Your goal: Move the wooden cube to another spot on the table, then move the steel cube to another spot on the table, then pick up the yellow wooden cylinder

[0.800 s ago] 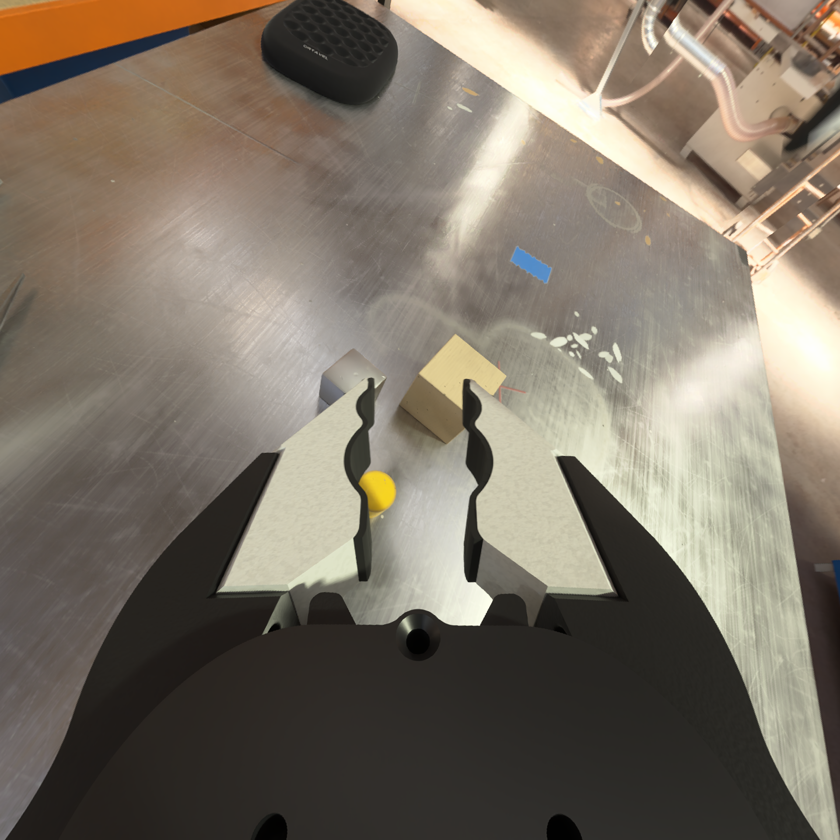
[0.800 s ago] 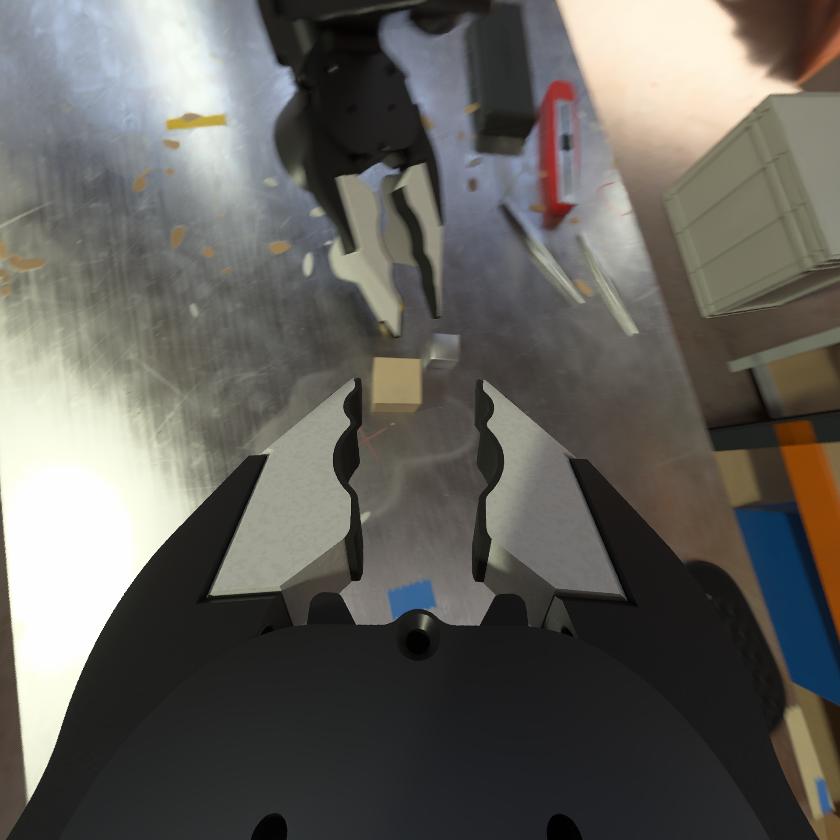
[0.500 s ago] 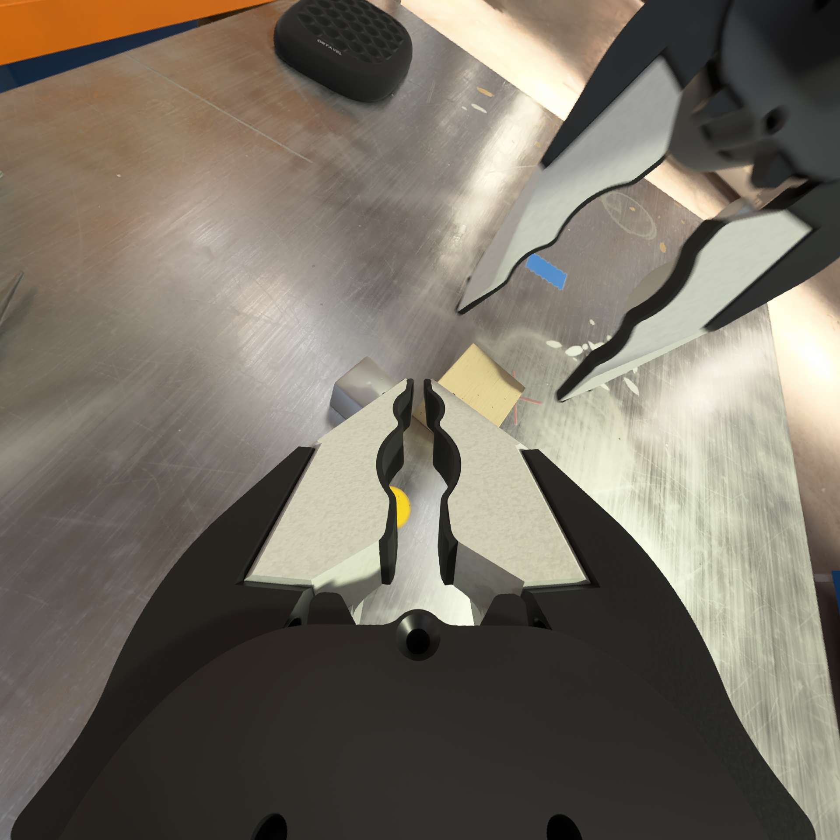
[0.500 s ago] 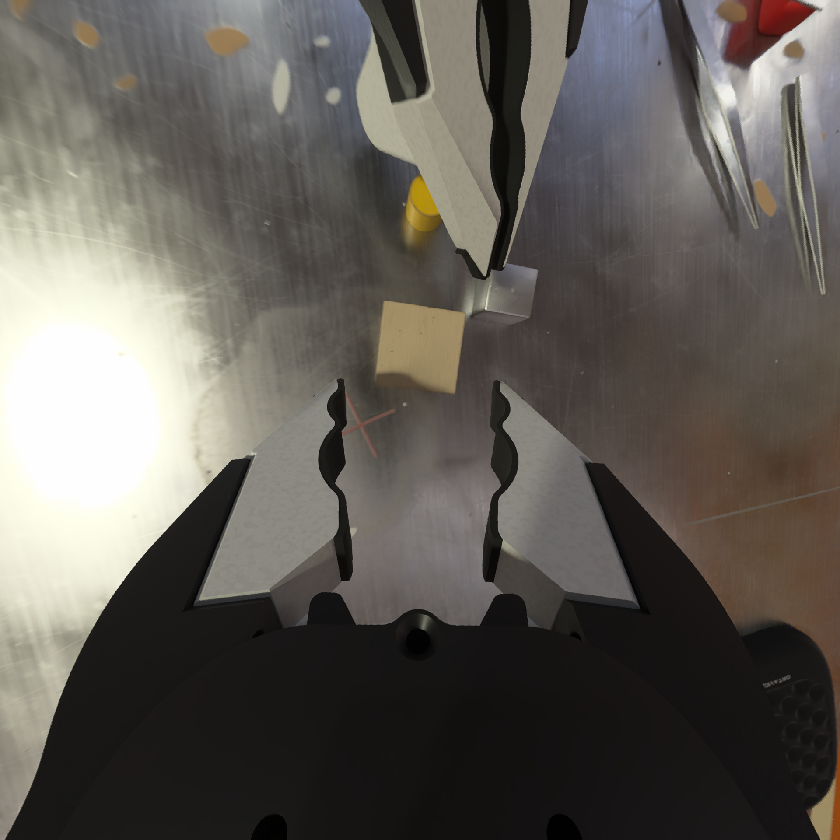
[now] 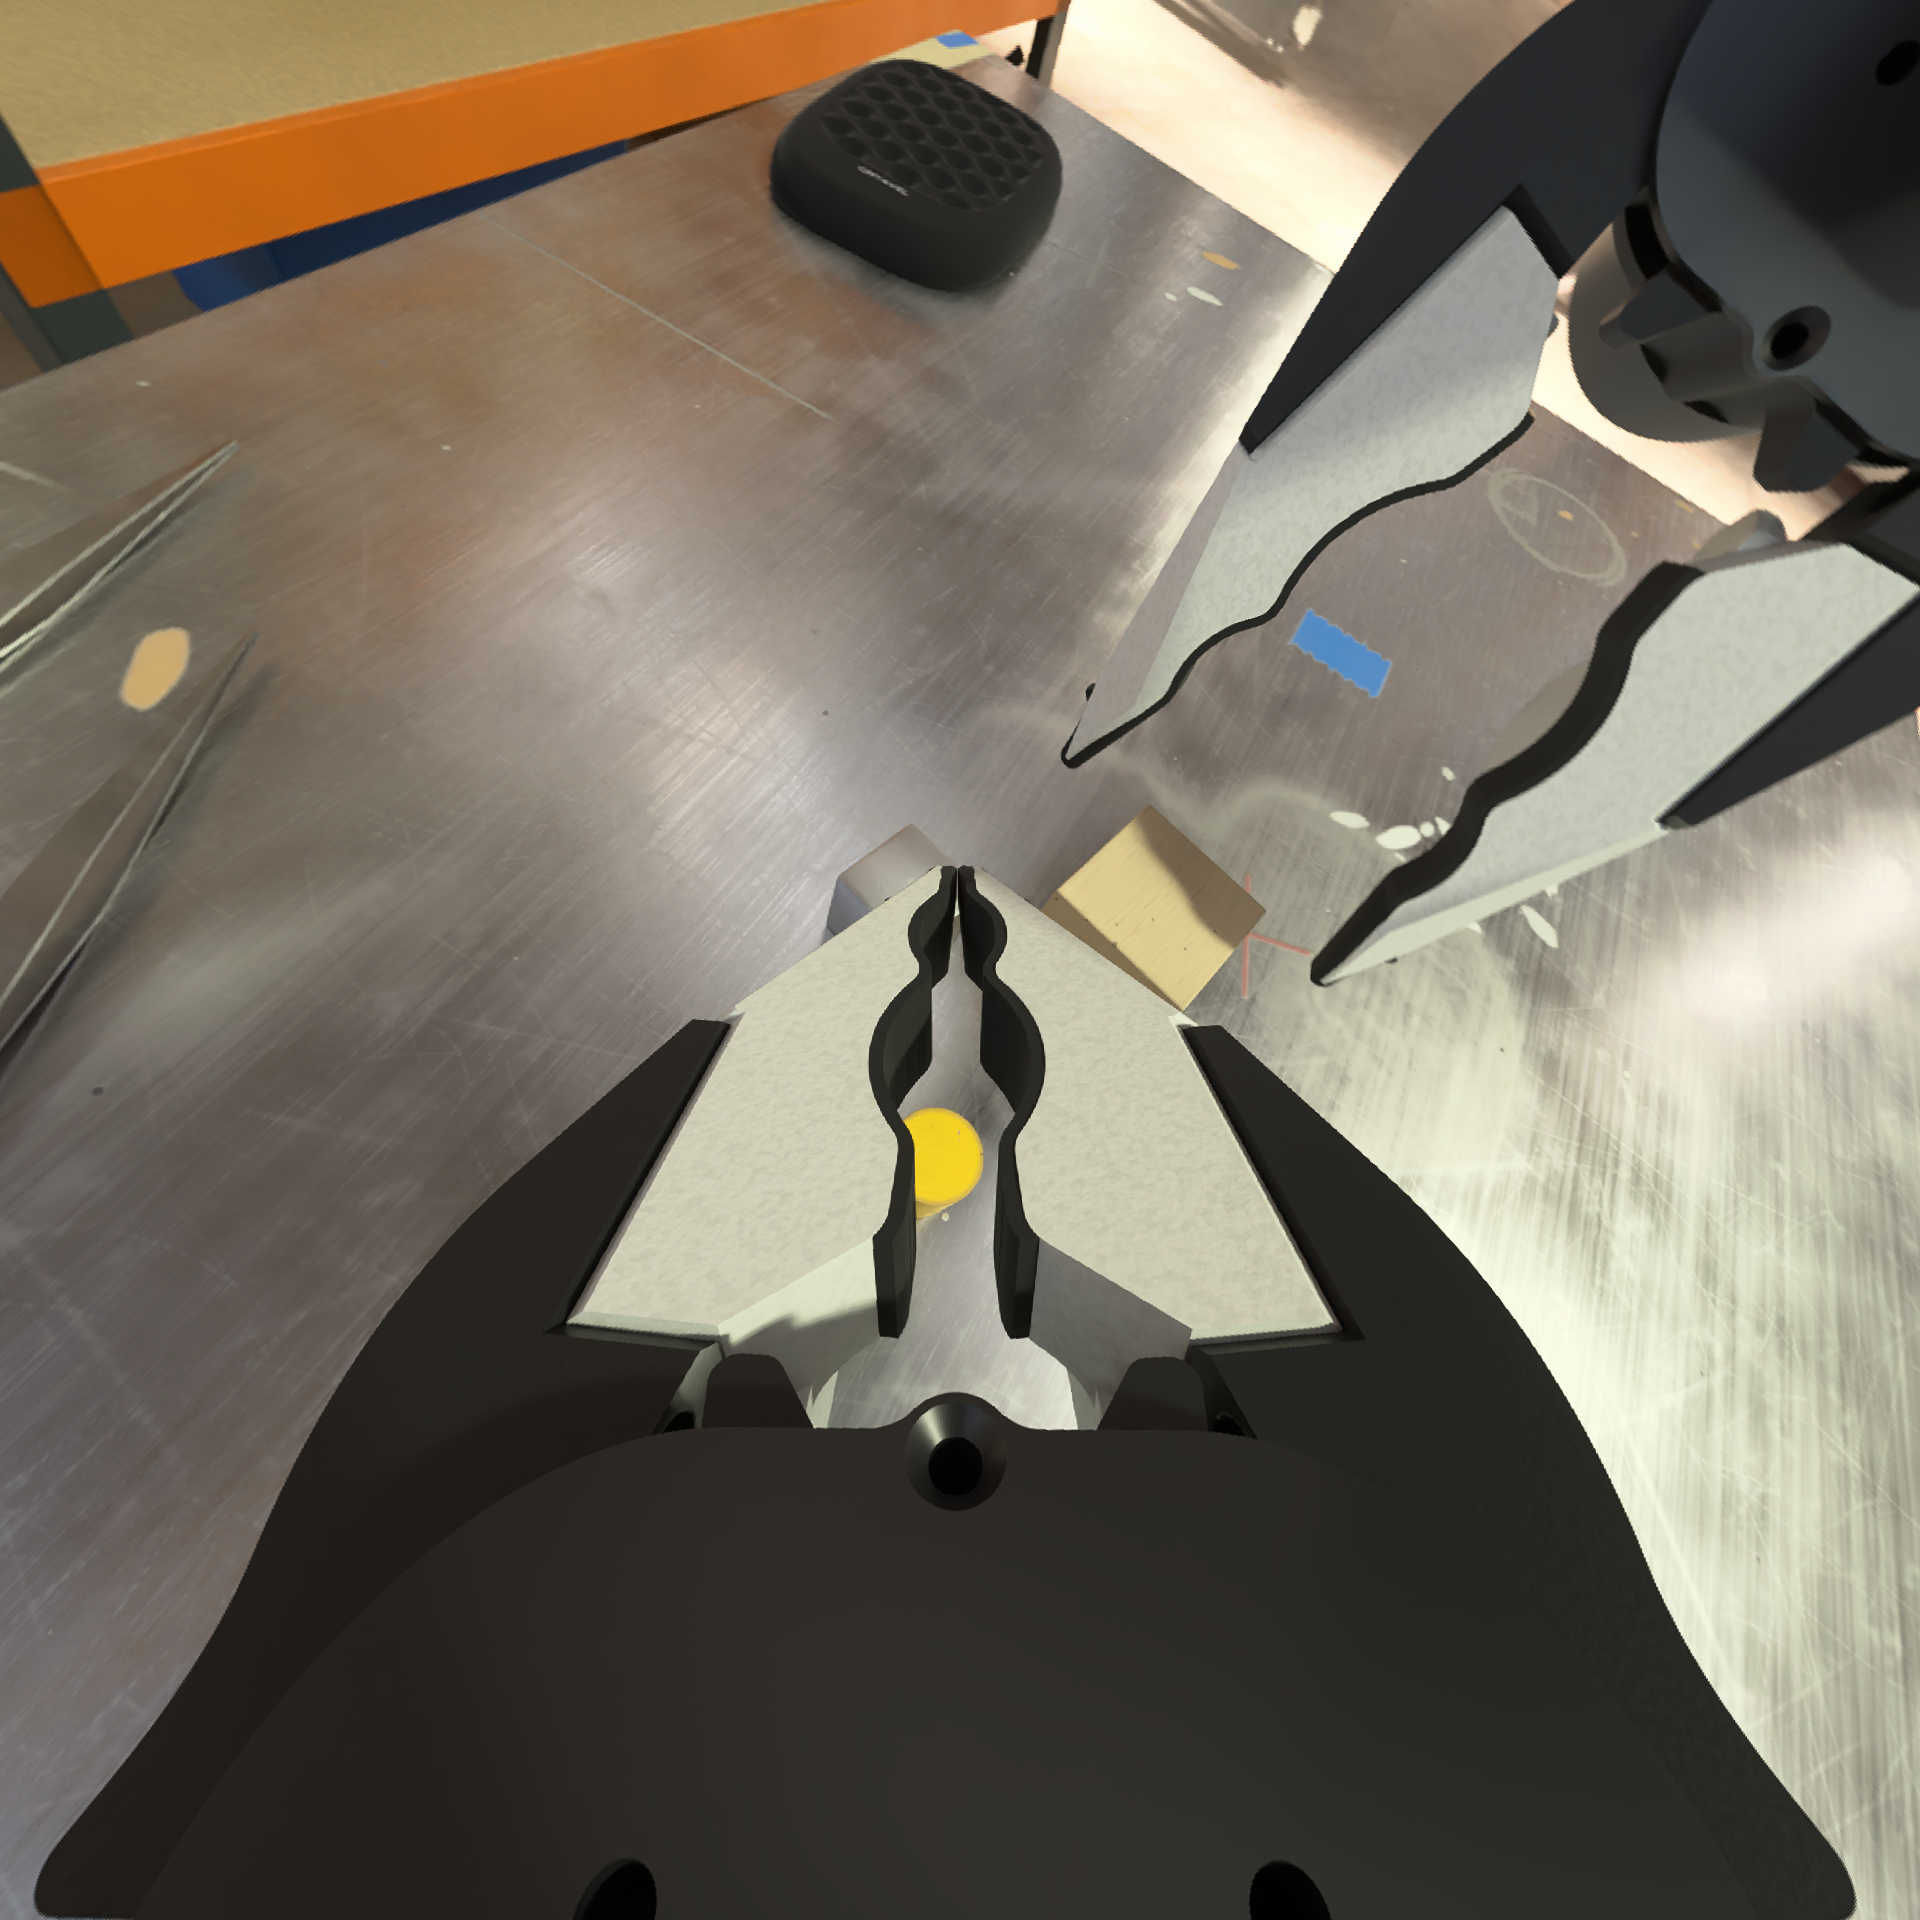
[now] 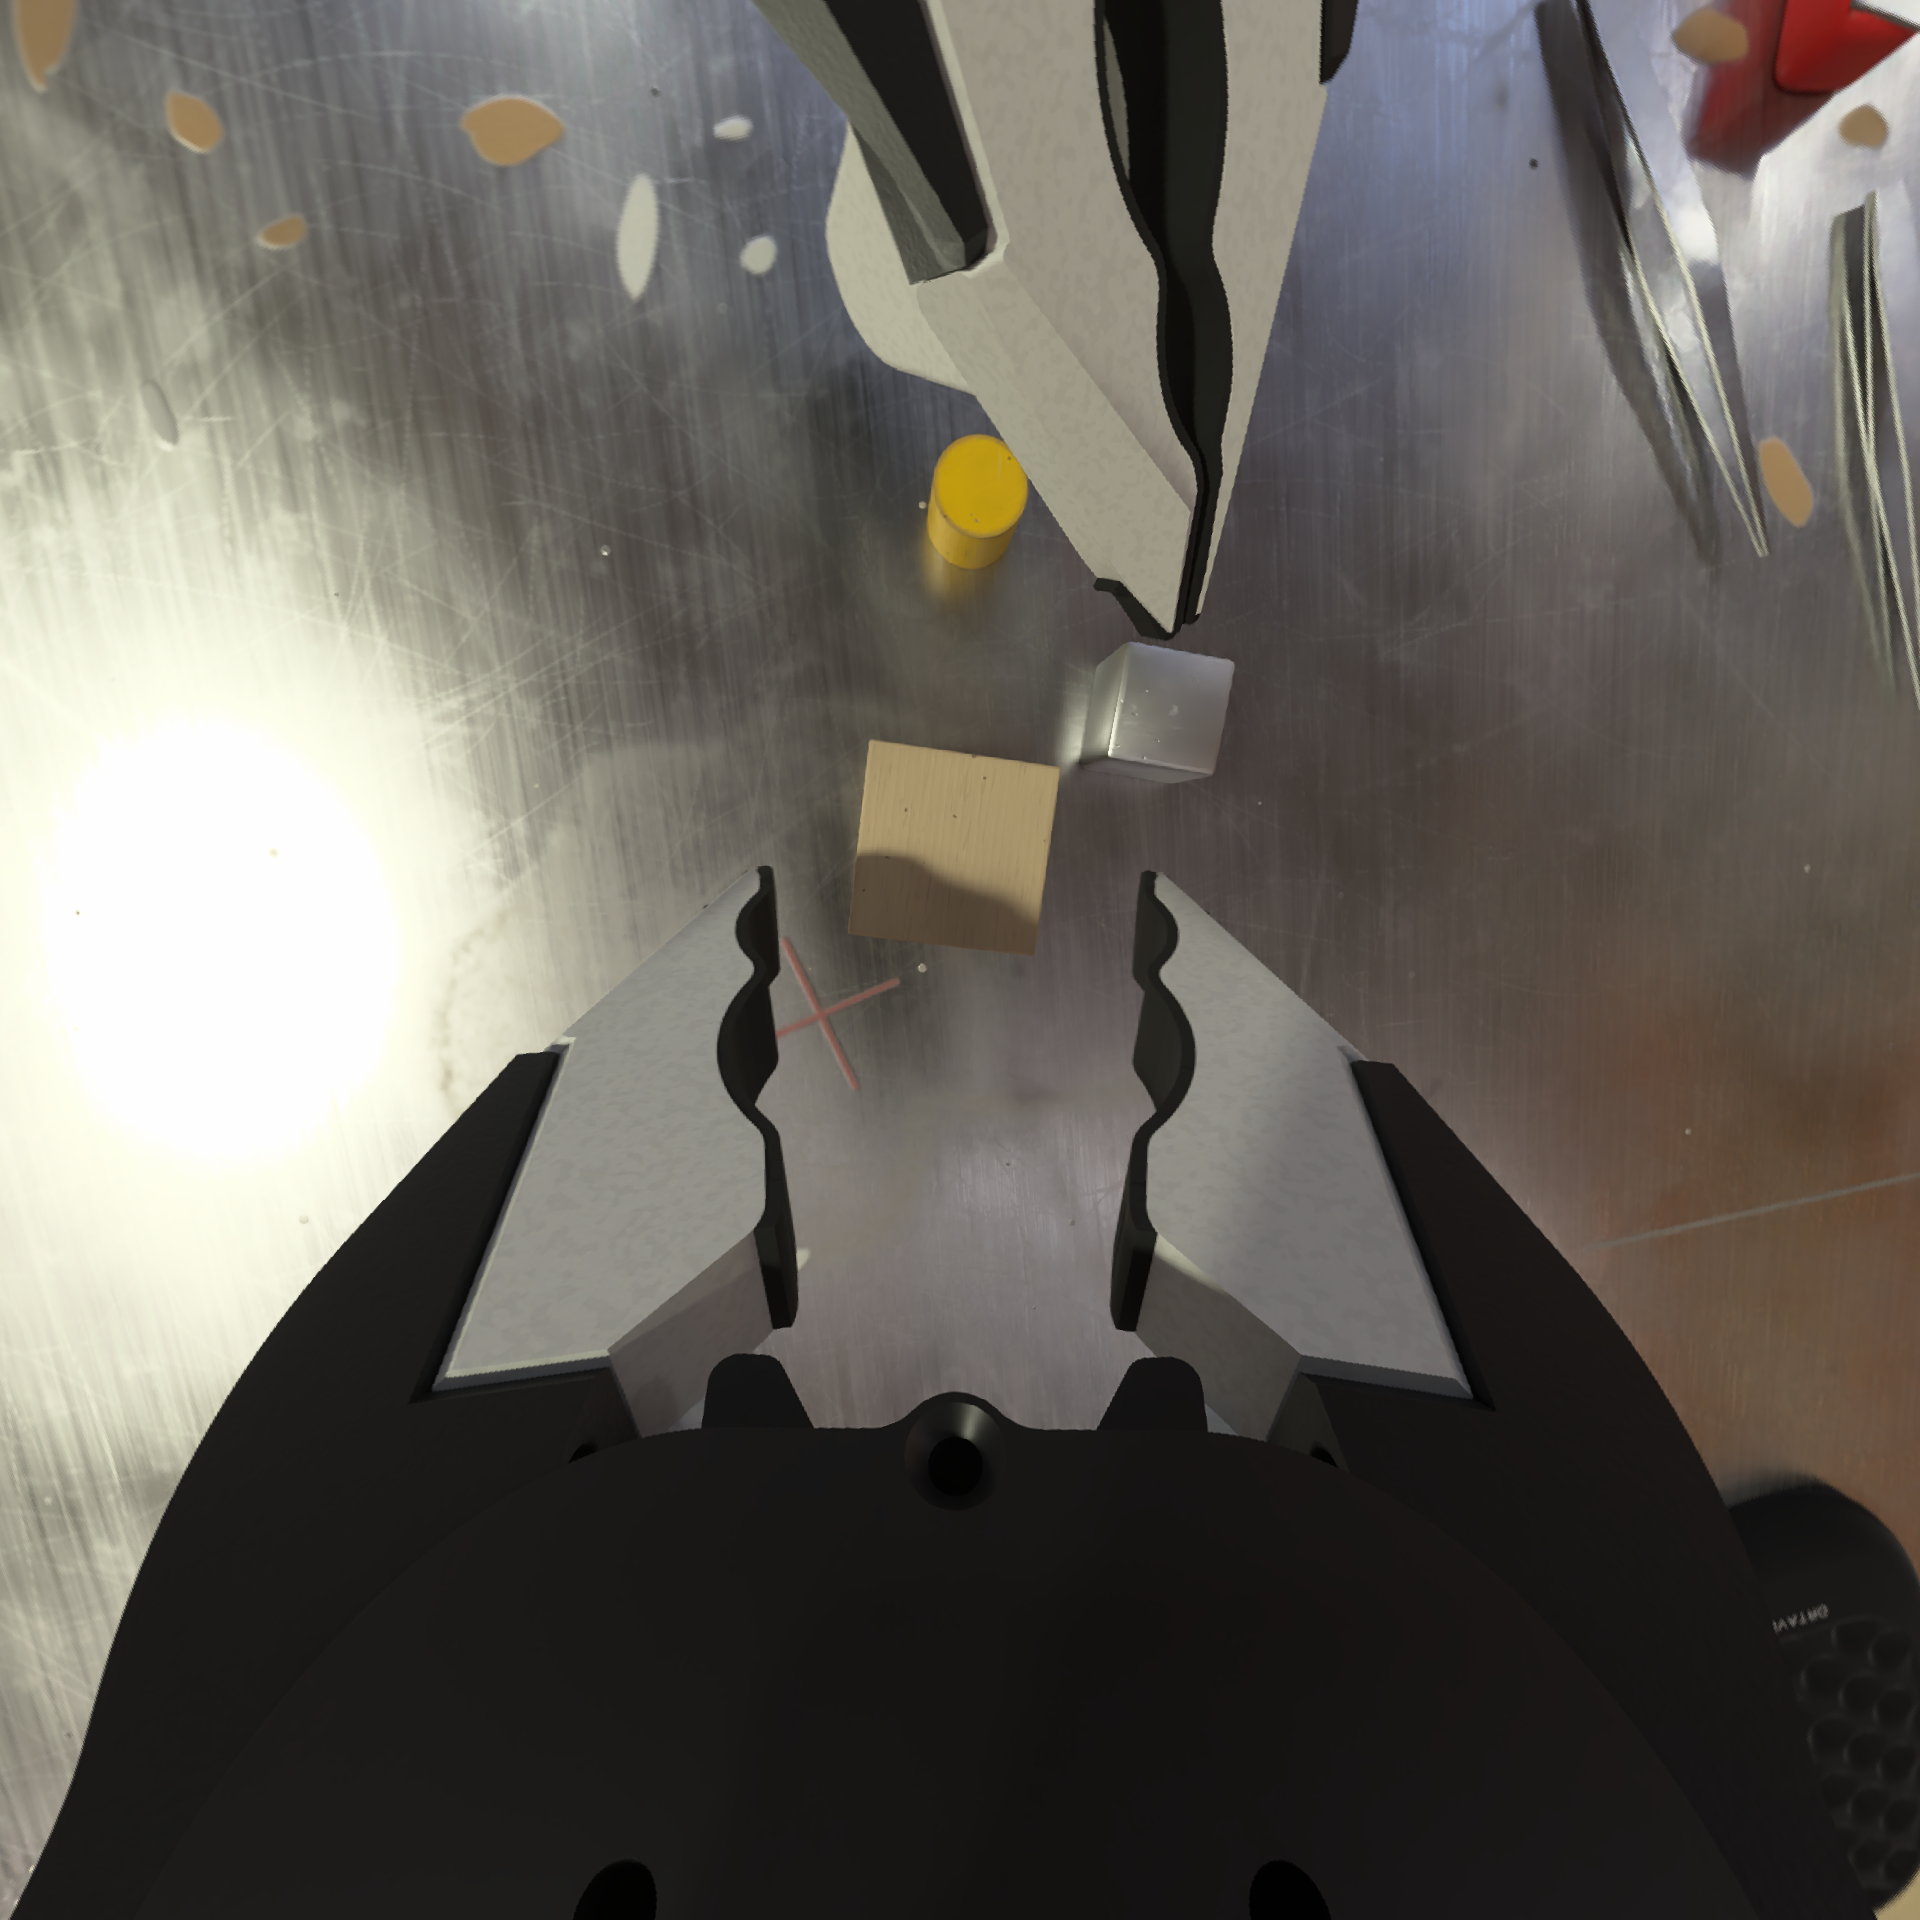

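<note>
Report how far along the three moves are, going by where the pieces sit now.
Nothing looks done: the wooden cube, steel cube and yellow wooden cylinder all rest on the table, ungripped. In hand: the open right gripper hovers at the wooden cube. The left gripper is shut, empty. All three moves remain.

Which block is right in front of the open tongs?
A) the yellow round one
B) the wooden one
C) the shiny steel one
B, because the right tongs stand wide open with the wooden cube lying just beyond their tips, while the steel cube and the yellow cylinder sit farther off, near the shut left tongs.
</note>
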